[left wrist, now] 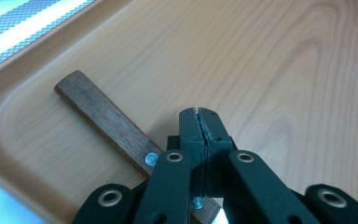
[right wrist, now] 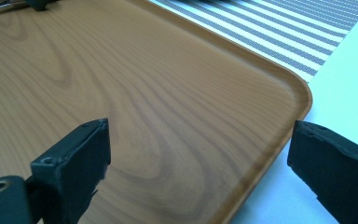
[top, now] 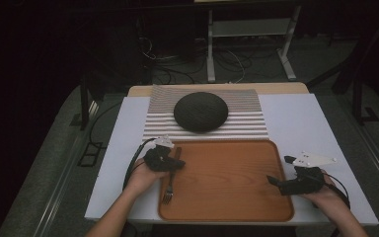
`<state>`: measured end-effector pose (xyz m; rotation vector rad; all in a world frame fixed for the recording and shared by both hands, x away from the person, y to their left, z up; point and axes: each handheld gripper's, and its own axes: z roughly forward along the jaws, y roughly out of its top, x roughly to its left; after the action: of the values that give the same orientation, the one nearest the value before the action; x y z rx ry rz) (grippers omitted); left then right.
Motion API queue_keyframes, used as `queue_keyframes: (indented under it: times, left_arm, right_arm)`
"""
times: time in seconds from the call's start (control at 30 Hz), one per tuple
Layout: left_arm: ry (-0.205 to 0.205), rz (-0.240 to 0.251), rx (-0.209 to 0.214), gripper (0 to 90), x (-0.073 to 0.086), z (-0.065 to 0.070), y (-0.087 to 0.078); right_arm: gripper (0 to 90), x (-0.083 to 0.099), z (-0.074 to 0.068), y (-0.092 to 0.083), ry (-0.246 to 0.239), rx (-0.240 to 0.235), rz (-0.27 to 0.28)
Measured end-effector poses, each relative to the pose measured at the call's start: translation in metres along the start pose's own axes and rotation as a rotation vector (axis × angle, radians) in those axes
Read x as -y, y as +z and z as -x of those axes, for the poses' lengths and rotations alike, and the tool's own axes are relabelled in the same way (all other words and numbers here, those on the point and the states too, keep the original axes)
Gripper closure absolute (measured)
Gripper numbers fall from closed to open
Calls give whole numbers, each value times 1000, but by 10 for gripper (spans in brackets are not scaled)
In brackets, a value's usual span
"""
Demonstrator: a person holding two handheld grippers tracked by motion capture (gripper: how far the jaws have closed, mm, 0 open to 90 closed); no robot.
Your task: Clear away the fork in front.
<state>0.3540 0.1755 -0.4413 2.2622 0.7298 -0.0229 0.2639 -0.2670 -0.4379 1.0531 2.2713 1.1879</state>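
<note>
Lying at the left end of the wooden tray (top: 227,197), fork (top: 169,190) points tines toward the person; left gripper (left wrist: 200,122) sits over its wooden handle, jaws pressed together, empty. Right gripper (right wrist: 198,154) straddles the tray's right rim, jaws wide, empty.

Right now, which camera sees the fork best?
The high view: the whole fork lies on the tray's left side. The left gripper view gives just its wooden handle; the right gripper view catches a sliver far off.
</note>
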Motion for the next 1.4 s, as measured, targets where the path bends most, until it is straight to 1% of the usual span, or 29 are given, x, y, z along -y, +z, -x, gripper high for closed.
queue_keyframes:
  times: [0.1, 0.13, 0.17, 0.27, 0.37, 0.53, 0.63, 0.67, 0.7, 0.77, 0.8, 0.83, 0.87, 0.9, 0.97, 1.03, 1.07, 1.17, 1.2, 1.23, 1.27, 1.33, 1.37, 1.4]
  left_arm:
    - [-5, 0, -4, 886, 2, -3, -3]
    - [-2, -4, -16, 887, 3, -5, -5]
    - [-2, -4, -16, 887, 3, -5, -5]
    - [-5, -9, -38, 887, 6, -9, -10]
    - [-16, 4, -30, 886, 7, -11, -13]
    - [-8, -1, -30, 875, 7, -11, -13]
    - [-3, 0, -31, 849, 7, -10, -12]
    - [7, 10, -44, 788, 6, -8, -12]
    - [7, 10, -44, 762, 6, -8, -12]
    - [19, 45, -46, 716, 4, -4, -15]
    - [19, 45, -46, 696, 4, -4, -15]
    - [23, 57, -47, 696, 3, -2, -16]
    - [36, 78, -47, 655, 2, 1, -18]
    - [36, 78, -47, 635, 2, 1, -18]
    - [43, 108, -36, 579, 1, 4, -21]
    - [43, 117, -35, 511, 1, 5, -22]
    - [50, 136, -36, 472, 1, 8, -26]
    - [46, 186, -42, 367, 2, 13, -35]
    - [46, 186, -42, 325, 2, 13, -35]
    - [38, 218, -42, 286, 4, 15, -41]
    - [33, 232, -37, 256, 5, 16, -43]
    - [32, 241, -38, 204, 7, 18, -46]
    - [32, 245, -41, 204, 8, 19, -47]
    - [37, 248, -50, 166, 10, 20, -49]
  right_arm:
    - [63, 0, 0, 0, 0, -1, -2]
    - [63, 0, 0, 0, 1, 0, -1]
    - [63, 0, 0, 0, 1, 0, -1]
    - [63, 0, 0, 0, 0, 1, 0]
    - [64, 0, 0, -1, 0, 1, -1]
    - [63, 1, 0, -1, 1, 2, -1]
    - [63, 1, 0, -1, 1, 3, -2]
    - [64, 1, 0, -2, 1, 5, -1]
    - [64, 1, 0, -2, 1, 6, 0]
    - [64, 1, 0, -2, 3, 6, 0]
    - [64, 1, 0, -2, 3, 6, 0]
    - [63, 1, 0, -2, 3, 7, -1]
    - [64, 2, 0, -2, 3, 7, -2]
    - [64, 2, 0, -2, 2, 7, -2]
    - [64, 1, 0, -2, 3, 7, 0]
    - [64, 1, 0, -2, 3, 7, 0]
    - [64, 2, 0, -2, 5, 8, -1]
    - [64, 2, 1, -2, 8, 7, 1]
    - [64, 2, 1, -3, 8, 6, 1]
    - [64, 2, 1, -3, 8, 5, 2]
    - [64, 2, 1, -3, 7, 5, 3]
    - [64, 2, 1, -3, 7, 3, 7]
    - [64, 2, 1, -3, 7, 3, 7]
    - [64, 2, 1, -4, 8, 1, 8]
